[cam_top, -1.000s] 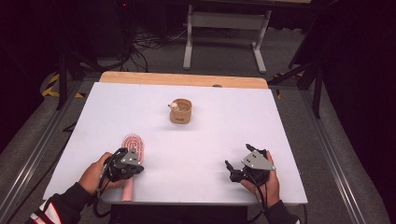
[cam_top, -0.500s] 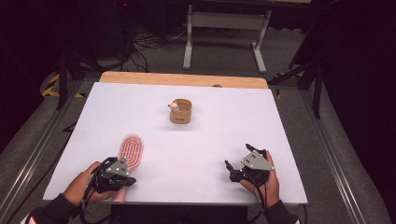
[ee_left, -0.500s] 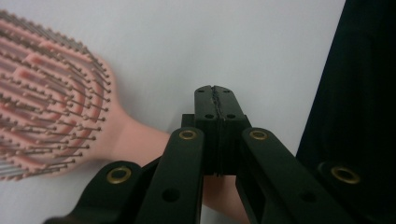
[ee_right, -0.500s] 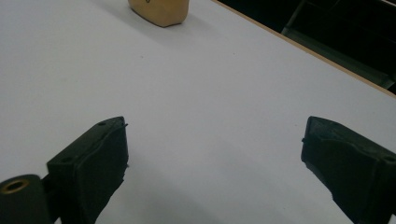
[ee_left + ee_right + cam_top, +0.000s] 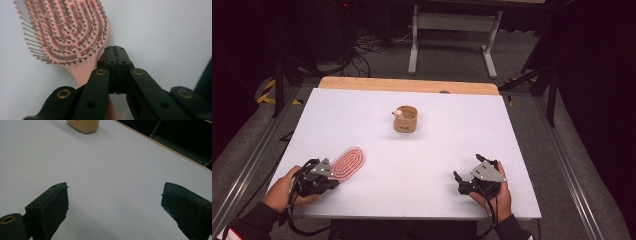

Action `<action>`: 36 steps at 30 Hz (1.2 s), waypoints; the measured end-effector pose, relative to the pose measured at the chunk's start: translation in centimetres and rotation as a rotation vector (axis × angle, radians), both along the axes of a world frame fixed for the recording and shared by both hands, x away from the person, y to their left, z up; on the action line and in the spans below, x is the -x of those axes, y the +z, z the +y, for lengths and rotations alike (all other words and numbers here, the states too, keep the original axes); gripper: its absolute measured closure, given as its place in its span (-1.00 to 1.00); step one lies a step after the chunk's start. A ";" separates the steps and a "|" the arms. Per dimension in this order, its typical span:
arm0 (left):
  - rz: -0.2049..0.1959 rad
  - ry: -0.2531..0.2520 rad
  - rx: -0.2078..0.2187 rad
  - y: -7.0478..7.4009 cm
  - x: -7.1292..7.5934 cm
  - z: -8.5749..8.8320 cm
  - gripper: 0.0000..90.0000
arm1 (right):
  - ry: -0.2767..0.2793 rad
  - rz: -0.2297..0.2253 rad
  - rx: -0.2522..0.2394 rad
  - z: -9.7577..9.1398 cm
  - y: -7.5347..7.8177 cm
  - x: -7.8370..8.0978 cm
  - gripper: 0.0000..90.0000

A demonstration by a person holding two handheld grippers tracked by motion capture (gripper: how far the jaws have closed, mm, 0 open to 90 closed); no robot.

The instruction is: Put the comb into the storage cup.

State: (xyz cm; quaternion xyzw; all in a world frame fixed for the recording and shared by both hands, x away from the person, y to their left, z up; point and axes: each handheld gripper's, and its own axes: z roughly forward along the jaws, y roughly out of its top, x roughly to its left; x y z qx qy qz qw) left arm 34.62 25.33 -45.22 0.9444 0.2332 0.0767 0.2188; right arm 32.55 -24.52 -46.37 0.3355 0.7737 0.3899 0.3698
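Observation:
A pink hairbrush point(image 5: 348, 162) lies bristles up near the table's front left, its head point(image 5: 62, 32) angled away to the right. My left gripper point(image 5: 331, 176) is right at the brush's handle end. In the left gripper view its jaws point(image 5: 115, 50) are pressed together pad to pad, and the pink handle point(image 5: 80, 72) runs underneath them. My right gripper point(image 5: 467, 169) rests at the front right with its jaws wide apart point(image 5: 115, 202) and bare table between them. A small tan cup point(image 5: 405, 120) stands mid-table, with something small and white at its rim.
The white tabletop point(image 5: 492, 130) has a wooden strip along its far edge point(image 5: 412, 85). Dark floor, cables and a metal stand's legs point(image 5: 452, 40) lie beyond it. The tan cup point(image 5: 83, 125) sits far ahead of the right gripper.
My left gripper has drawn back toward the front left corner. The brush has swung from lying straight to a slant, handle toward the gripper. The right gripper has not moved.

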 end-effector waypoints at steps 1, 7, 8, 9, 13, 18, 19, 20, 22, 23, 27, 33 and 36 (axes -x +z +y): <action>-0.001 -0.005 0.003 0.0 0.0 0.1 0.98 | -0.002 0.000 -0.002 -0.1 0.0 0.0 -0.82; -0.037 0.026 0.043 0.5 1.6 1.0 0.79 | -0.005 -0.003 -0.006 -0.1 0.1 0.0 -0.81; -0.041 0.045 0.071 0.7 1.9 1.4 0.75 | -0.005 -0.003 -0.006 -0.1 0.1 0.0 -0.81; -0.052 0.072 0.090 0.8 2.2 1.8 0.67 | -0.005 -0.003 -0.006 -0.1 0.1 0.0 -0.81; -0.077 0.162 0.161 1.1 3.0 3.3 0.43 | -0.002 -0.005 -0.003 -0.1 0.1 0.0 -0.81; -0.076 0.235 0.132 0.7 2.8 3.6 0.24 | 0.000 -0.003 0.000 0.1 0.1 0.1 -0.81; -0.074 0.251 0.107 0.5 2.6 3.4 0.04 | 0.002 -0.001 -0.001 0.1 0.0 0.0 -0.81; -0.068 0.272 0.069 0.2 2.2 3.1 -0.11 | 0.003 0.000 0.000 0.1 0.0 0.0 -0.81; -0.046 0.303 0.048 -0.3 1.6 2.7 -0.38 | 0.001 0.004 0.001 0.1 0.0 0.0 -0.81; -0.035 0.317 0.039 -0.5 1.3 2.4 -0.46 | 0.001 0.005 0.001 0.1 0.0 0.0 -0.81; -0.003 0.337 0.053 -1.0 0.3 2.0 -0.62 | -0.005 -0.001 0.002 0.0 0.0 0.0 -0.81; 0.039 0.351 0.038 -0.7 -0.6 1.4 -0.54 | -0.008 -0.003 -0.002 -0.1 0.0 0.0 -0.80; 0.055 0.360 0.019 -0.4 -0.9 1.4 -0.31 | -0.011 -0.003 -0.001 -0.1 0.0 0.0 -0.80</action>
